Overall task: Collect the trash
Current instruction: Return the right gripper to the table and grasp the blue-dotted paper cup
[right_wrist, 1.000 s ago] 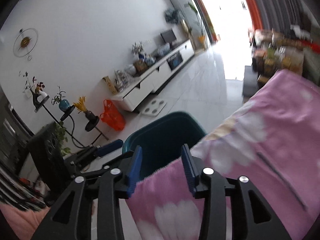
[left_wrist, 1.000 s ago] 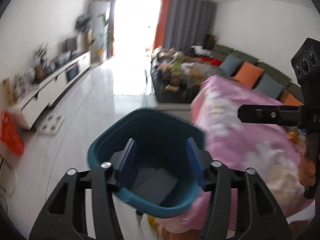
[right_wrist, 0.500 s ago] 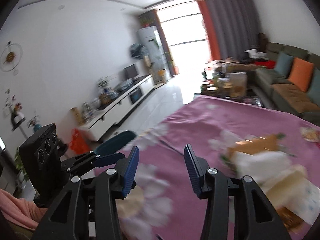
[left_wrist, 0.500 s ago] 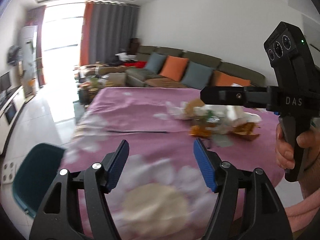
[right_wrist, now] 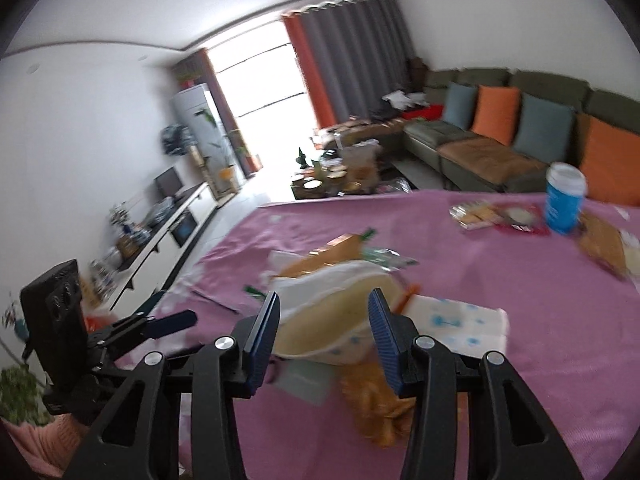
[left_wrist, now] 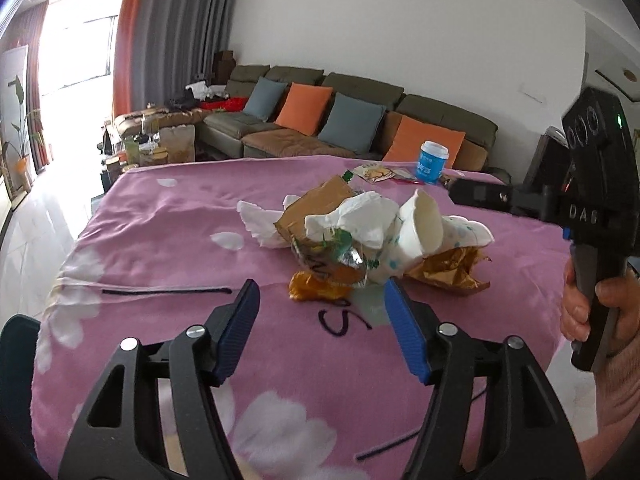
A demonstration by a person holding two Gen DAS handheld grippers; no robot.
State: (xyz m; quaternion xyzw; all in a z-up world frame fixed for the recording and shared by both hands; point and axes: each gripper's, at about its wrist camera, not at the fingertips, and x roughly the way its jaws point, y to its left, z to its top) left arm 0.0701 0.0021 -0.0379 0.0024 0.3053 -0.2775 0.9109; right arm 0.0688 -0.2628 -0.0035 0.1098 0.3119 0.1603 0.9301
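most of the trash pile (left_wrist: 376, 236) still heaped mid-table on the pink floral tablecloth (left_wrist: 168, 224): white paper cup (left_wrist: 420, 226) on its side, crumpled tissues (left_wrist: 360, 216), cardboard scrap (left_wrist: 316, 204), foil wrappers (left_wrist: 448, 270). nothing lifted yet, so collection apparently barely begun here. left gripper (left_wrist: 322, 320) spread wide and empty, just short of the pile; right gripper (right_wrist: 324, 328) also spread, straddling the cup (view blurred, contact unclear). further back, blue cup (left_wrist: 431, 162) and flat packets (left_wrist: 380, 172) near the far edge, well apart. teal bin (left_wrist: 18, 364) peeking past the table's left corner.
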